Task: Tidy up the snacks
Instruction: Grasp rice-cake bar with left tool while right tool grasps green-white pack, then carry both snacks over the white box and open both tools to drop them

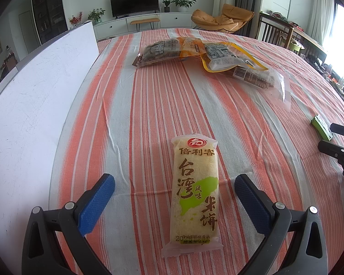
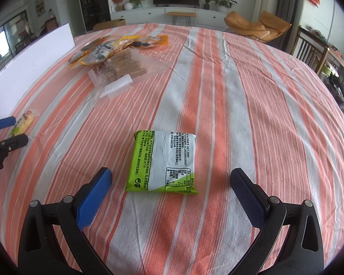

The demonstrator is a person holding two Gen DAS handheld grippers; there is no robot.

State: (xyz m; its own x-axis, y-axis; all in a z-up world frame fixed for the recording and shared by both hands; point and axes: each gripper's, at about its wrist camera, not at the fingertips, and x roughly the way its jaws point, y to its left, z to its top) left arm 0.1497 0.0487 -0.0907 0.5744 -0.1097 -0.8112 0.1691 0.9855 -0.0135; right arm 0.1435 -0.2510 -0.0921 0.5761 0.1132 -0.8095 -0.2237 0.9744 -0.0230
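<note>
A yellow rice-cracker pack (image 1: pixel 193 194) lies lengthwise on the striped tablecloth, between the fingers of my left gripper (image 1: pixel 174 183), which is open and not touching it. A green and white snack pack (image 2: pixel 164 162) lies flat between the fingers of my right gripper (image 2: pixel 170 181), also open and apart from it. The rice-cracker pack (image 2: pixel 23 123) and left gripper (image 2: pixel 8 129) show at the far left of the right wrist view. The green pack (image 1: pixel 321 128) and right gripper (image 1: pixel 328 135) show at the right edge of the left wrist view.
A pile of snack bags (image 1: pixel 195 52) lies further back on the table, with a clear bag of brown bars (image 1: pixel 259 78) beside it; the pile also shows in the right wrist view (image 2: pixel 117 50). A white board (image 1: pixel 34 91) stands along the left side. Chairs stand beyond the table's right edge.
</note>
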